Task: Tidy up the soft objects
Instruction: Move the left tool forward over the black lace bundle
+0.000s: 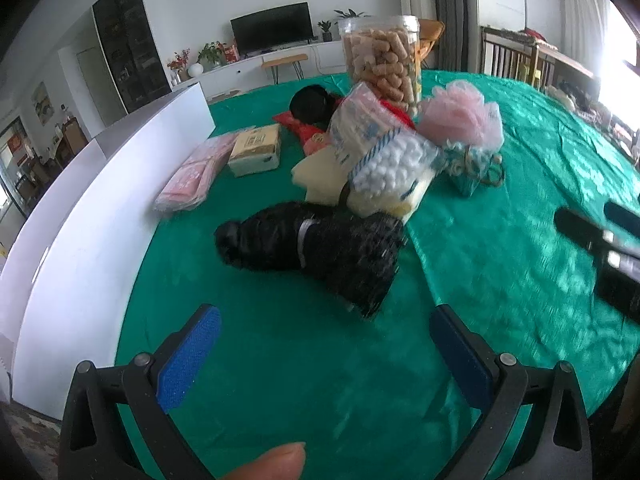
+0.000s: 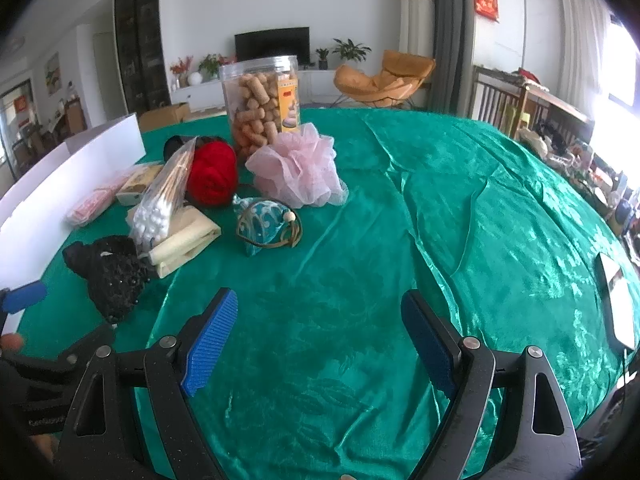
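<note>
My left gripper (image 1: 324,344) hangs over the green tablecloth (image 1: 320,380) with its blue fingers (image 1: 188,360) spread wide, nothing between them. Just beyond its tips lies the black furry thing (image 1: 316,248), stretched on its side on the cloth; I'll take it as my landmark. My thumb (image 1: 272,460) shows at the bottom edge of the left wrist view.

My right gripper (image 2: 320,340) is spread wide too and holds nothing, over bare cloth to the right of the black furry thing (image 2: 112,272). In the left wrist view it pokes in as a dark blur at the right edge.

Right behind the black furry thing, and touching it, is the cream folded cloth (image 2: 184,240), with the bag of cotton swabs (image 2: 160,200) leaning on top. Behind that sits the red ball of yarn (image 2: 212,172). To the right of the cloth is the teal pouch (image 2: 264,220) with its cord, and behind the pouch the pink bath puff (image 2: 296,168). Farthest back stands the clear snack jar (image 2: 260,100), upright.

Back and left of the black furry thing, near the white board (image 1: 80,220), lie the tissue pack (image 1: 256,152) and the pink packet (image 1: 192,176), side by side and touching. A black cap (image 1: 312,102) lies on something red well behind the pile, near the jar.
</note>
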`<state>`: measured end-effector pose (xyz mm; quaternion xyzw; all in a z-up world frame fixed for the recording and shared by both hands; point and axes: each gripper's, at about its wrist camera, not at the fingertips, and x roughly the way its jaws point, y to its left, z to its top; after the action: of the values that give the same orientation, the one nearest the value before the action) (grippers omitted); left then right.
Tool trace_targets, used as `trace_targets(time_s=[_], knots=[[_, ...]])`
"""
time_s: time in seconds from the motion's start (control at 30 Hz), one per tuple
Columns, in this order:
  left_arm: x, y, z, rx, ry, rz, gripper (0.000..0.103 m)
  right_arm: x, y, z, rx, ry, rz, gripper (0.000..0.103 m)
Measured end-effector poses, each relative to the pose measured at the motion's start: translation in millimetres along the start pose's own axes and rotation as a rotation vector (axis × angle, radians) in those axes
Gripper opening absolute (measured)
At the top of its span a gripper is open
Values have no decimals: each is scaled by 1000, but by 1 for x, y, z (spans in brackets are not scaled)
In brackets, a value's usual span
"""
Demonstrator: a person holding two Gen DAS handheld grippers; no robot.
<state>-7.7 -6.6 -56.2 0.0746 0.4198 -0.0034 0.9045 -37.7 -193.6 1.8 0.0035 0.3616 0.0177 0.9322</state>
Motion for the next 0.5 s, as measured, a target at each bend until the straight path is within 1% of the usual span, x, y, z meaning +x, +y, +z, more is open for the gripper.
trace_targets(time_s=[0.07, 0.13, 0.27, 0.37, 0.5], knots=[[3, 6, -7, 3, 20, 0, 103, 2, -2, 0, 13, 11, 6, 86], [8, 14, -12, -9, 55, -8, 103, 2, -5, 0, 24, 18, 9, 86], [19, 27, -15, -59, 109, -48, 103, 4, -6, -1, 34, 38, 26, 86], [27, 27, -14, -58, 124, -55, 103, 10, -1, -2, 16, 70, 41, 86], [37, 27, -6, -61, 114, -71, 103, 16, 5, -6, -11, 102, 48, 86]])
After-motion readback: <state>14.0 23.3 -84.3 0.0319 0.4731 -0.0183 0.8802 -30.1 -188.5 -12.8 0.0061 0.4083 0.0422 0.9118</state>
